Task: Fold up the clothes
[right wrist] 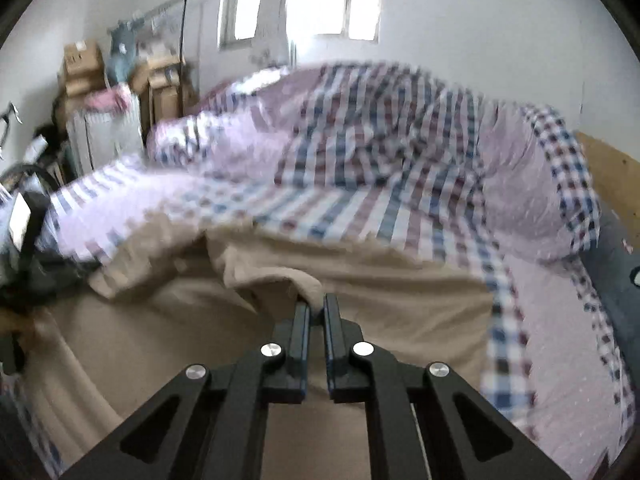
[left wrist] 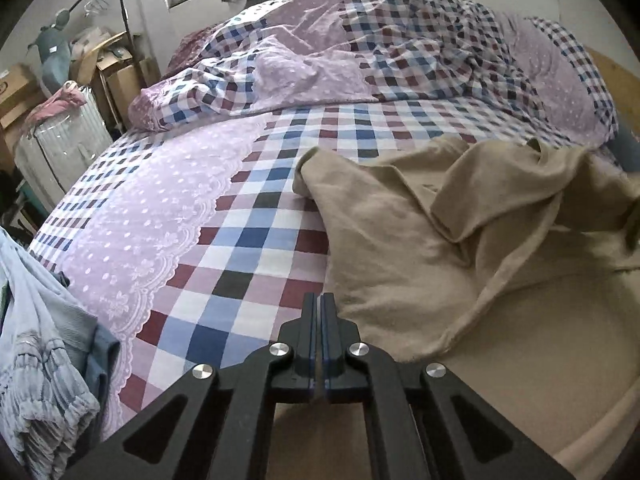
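Tan garment (left wrist: 460, 248) is lying rumpled on the checkered bed (left wrist: 248, 216), a corner folded over. Left gripper (left wrist: 320, 300) is hovering clenched, holding nothing, at the garment's near edge. Right gripper (right wrist: 317, 304) is pinching a fold of the tan cloth; view blurred.

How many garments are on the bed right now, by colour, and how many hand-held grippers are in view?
Beige garment: 1, rumpled on the checked bedsheet
Light blue garments: 1 heap at the bed's edge; separate pieces cannot be told
Hand-held grippers: 2, left hand-held gripper, right hand-held gripper
Total: 4
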{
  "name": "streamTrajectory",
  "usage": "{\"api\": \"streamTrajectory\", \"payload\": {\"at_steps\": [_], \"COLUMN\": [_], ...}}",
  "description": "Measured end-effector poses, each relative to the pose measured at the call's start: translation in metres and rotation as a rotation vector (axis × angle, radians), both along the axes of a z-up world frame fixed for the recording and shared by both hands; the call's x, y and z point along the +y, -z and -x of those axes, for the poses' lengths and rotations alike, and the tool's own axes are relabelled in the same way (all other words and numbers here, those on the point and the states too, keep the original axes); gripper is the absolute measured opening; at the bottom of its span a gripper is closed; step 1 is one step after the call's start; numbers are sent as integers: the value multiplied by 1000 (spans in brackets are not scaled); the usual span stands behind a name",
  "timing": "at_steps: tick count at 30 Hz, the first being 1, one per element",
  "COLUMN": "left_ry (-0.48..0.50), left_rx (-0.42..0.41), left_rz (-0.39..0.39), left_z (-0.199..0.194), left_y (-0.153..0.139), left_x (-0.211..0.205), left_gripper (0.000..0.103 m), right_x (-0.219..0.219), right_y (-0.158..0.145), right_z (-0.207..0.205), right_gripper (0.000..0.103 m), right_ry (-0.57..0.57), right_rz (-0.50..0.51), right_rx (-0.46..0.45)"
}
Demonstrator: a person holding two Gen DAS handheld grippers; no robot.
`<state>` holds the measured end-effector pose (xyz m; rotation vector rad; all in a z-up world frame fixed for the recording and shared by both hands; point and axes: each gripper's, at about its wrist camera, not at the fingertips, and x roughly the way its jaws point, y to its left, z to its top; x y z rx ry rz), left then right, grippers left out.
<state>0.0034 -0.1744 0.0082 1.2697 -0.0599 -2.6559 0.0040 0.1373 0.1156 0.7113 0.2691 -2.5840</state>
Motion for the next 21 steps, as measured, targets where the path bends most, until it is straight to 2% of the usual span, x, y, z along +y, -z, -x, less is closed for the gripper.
{"api": "streamTrajectory", "payload": {"at_steps": [3, 5, 7, 8, 9, 11, 14, 18, 21], "left_ry": [-4, -7, -10, -11, -13, -20, -32, -39, -44], "left_rx": [-13, -13, -13, -13, -14, -15, -15, -15, -17], "left_rz": [-3, -4, -5, -6, -9, -23, -45, -52, -59], "left_z": [0, 0, -1, 0, 0, 2, 4, 7, 10], "left_y": [4, 3, 4, 4, 4, 3, 3, 3, 4], "left_x": [-1, -1, 0, 0, 0, -1, -4, -4, -4], "left_gripper": [1, 1, 1, 1, 1, 1, 2, 3, 3], "right_x": [26, 47, 69, 80, 91, 109, 119, 80, 46], "right_y": [-15, -12, -5, -1, 3, 9, 12, 19, 35], "right_z": [-11, -5, 3, 8, 14, 22, 28, 5, -21], "right_gripper": [8, 11, 24, 40, 46, 48, 50, 50, 46], "right_ry": [-124, -171, -219, -195, -165, -102, -69, -291, -426], "right_rz": [22, 55, 98, 117, 136, 203, 214, 83, -77], "right_rx": [45, -19, -101, -124, -144, -182, -212, -208, -216]}}
